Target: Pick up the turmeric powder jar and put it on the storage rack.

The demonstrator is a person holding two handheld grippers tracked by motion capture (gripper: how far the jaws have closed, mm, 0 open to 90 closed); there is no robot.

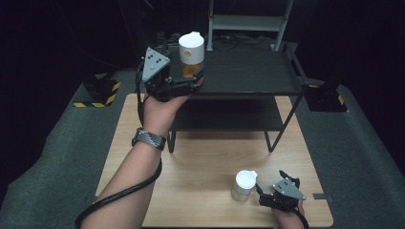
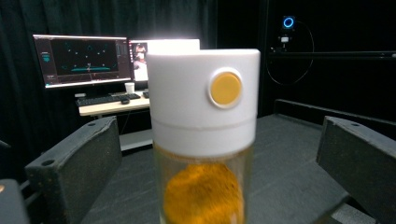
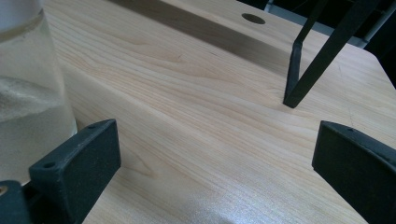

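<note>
- Between the fingers of the left gripper (image 1: 191, 78) stands a jar with a white cap (image 1: 191, 55), up on the top shelf of the black rack (image 1: 248, 71).
- From the left gripper view, that jar (image 2: 204, 140) sits dead centre, upright, with a round yellow spot on the cap and orange powder behind the clear glass below it.
- Both left fingers (image 2: 77, 163) are spread wide, with open space on either side of the jar. Released, nothing pinched.
- Beyond the left fingers, far back, a desk carries two lit monitors (image 2: 84, 58) and a keyboard.
- Over at the near right of the wooden worktop (image 1: 200, 157), the right gripper (image 1: 260, 188) rests low in the person's hand (image 1: 286, 217), its grey plate on top.
- Just beside the right gripper's fingers, on their left, stands a second jar (image 1: 242, 185), white cap on, pale contents inside.
- From the right gripper view, that second jar (image 3: 28, 93) is outside the left finger (image 3: 77, 163), close to it; I cannot tell whether they touch.
- Right fingers are parted too, bare wood between them, gripping nothing.
- Ahead of the right fingers, a black leg of the rack (image 3: 299, 70) meets the worktop, and a round hole in the wood shows farther back.
- The left forearm wears a dark wristband (image 1: 149, 138), and the gripper's black cable (image 1: 119, 195) loops down past it.
</note>
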